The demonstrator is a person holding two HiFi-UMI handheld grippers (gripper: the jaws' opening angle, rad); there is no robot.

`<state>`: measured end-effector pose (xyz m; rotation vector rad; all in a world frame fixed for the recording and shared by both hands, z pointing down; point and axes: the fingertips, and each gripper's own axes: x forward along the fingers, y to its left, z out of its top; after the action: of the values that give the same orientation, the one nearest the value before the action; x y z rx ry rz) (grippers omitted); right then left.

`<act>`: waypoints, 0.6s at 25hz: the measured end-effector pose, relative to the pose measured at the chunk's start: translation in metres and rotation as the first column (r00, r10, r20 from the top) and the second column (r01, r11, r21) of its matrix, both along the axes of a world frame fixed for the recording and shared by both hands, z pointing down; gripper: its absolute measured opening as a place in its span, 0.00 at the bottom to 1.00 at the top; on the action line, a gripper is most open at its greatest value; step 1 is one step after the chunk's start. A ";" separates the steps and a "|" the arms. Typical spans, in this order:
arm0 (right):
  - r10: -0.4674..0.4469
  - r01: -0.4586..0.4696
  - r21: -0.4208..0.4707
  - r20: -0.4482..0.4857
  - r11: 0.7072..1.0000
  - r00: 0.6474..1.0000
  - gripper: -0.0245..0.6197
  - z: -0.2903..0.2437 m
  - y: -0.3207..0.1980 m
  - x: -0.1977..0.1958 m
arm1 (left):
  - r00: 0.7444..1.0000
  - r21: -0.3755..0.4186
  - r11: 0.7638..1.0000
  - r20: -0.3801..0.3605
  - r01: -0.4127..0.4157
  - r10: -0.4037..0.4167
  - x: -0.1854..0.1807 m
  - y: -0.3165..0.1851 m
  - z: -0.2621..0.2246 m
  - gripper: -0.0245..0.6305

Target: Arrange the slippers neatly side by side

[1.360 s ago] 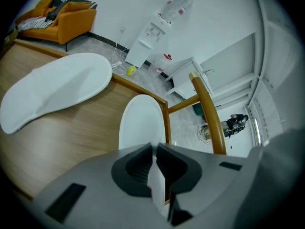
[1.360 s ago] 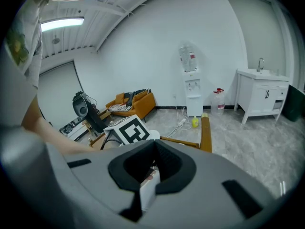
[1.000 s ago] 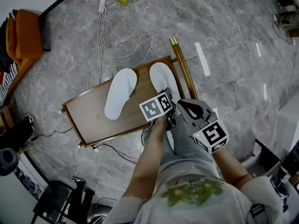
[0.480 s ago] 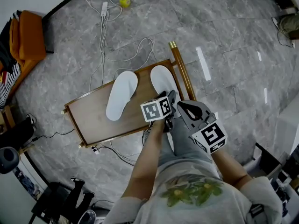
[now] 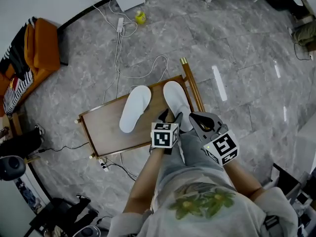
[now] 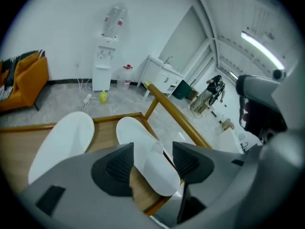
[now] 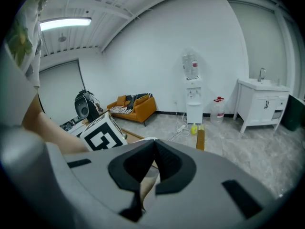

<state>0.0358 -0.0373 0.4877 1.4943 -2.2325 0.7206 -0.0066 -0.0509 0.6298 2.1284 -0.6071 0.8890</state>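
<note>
The left tongs [image 6: 152, 157] have just been opening and are released above the right slipper [image 5: 176, 100], with nothing pressed between them; the right tongs [image 7: 153, 146] are clenched on nothing. Both slippers lie on the table [image 5: 101, 127], so this one seems placed. Next, I think, the tilted left slipper [image 5: 135, 108] needs straightening.

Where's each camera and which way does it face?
Head view: on the head, steeply down at slippers on a table; left gripper, right gripper show.
Left gripper view: rides it, looks between jaws that have just been opening, gripping nothing, at the slippers.
Right gripper view: rides it, over shut jaws toward a sofa.
The first two share the slippers.
</note>
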 end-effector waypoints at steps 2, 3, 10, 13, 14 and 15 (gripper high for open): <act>-0.005 0.005 0.007 -0.003 1.000 1.000 0.05 -0.005 0.002 0.000 | 0.999 0.052 0.998 0.019 -0.038 0.037 -0.012 0.002 -0.013 0.44; -0.009 0.009 0.009 -0.004 1.000 1.000 0.05 -0.008 0.004 0.000 | 0.999 0.066 0.997 0.023 -0.047 0.046 -0.018 0.004 -0.019 0.44; -0.051 0.052 0.019 -0.008 0.998 0.999 0.05 -0.024 0.020 -0.008 | 0.999 0.091 0.995 -0.033 0.034 -0.031 -0.054 0.019 -0.061 0.44; -0.074 0.074 0.036 -0.013 0.997 0.997 0.05 -0.033 0.021 -0.015 | 0.997 0.119 0.991 -0.040 0.067 -0.062 -0.065 0.020 -0.076 0.44; -0.081 0.082 0.044 -0.015 0.996 0.997 0.05 -0.035 0.021 -0.017 | 0.997 0.130 0.989 -0.040 0.075 -0.070 -0.067 0.020 -0.078 0.44; -0.088 0.089 0.048 -0.017 0.995 0.996 0.05 -0.035 0.022 -0.018 | 0.996 0.140 0.987 -0.036 0.083 -0.079 -0.070 0.022 -0.079 0.44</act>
<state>0.0173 -0.0149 0.4526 1.4084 -2.3046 0.6301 -0.0763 -0.0291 0.5509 2.2216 -0.7552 0.7875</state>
